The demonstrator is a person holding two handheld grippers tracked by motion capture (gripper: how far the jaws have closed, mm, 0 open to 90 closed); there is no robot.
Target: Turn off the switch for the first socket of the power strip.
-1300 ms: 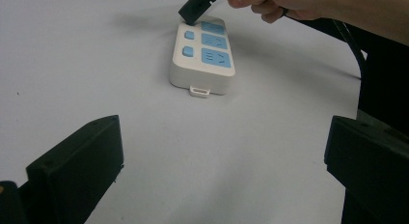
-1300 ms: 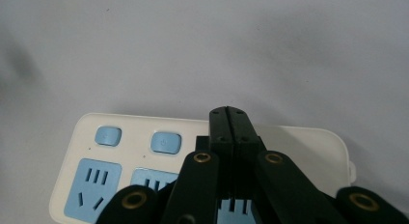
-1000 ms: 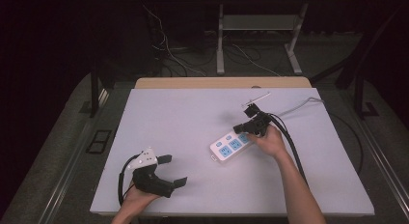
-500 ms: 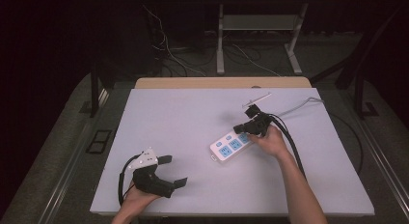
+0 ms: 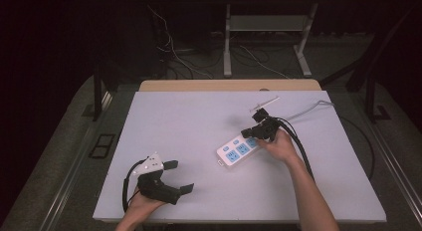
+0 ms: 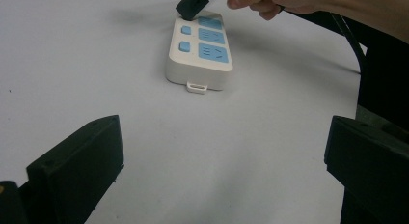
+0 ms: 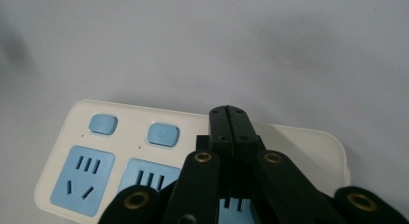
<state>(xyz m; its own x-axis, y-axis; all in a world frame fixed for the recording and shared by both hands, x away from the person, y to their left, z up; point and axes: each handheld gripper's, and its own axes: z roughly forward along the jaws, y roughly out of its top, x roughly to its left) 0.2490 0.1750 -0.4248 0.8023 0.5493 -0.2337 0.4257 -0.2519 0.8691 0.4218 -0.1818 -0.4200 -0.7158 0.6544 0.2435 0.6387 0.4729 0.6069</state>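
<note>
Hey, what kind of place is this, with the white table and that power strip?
Probably a lab or recording workstation, not a home: a bare white table under dark surroundings, loose cables on the floor behind, and a person working a power strip with handheld grippers.

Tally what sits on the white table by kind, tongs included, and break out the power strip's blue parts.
Power strips: 1
Tongs, left and right: 2
Total: 3
Blue sockets visible on the strip: 3
Blue buttons visible: 2; the right tongs cover where a third might be.
</note>
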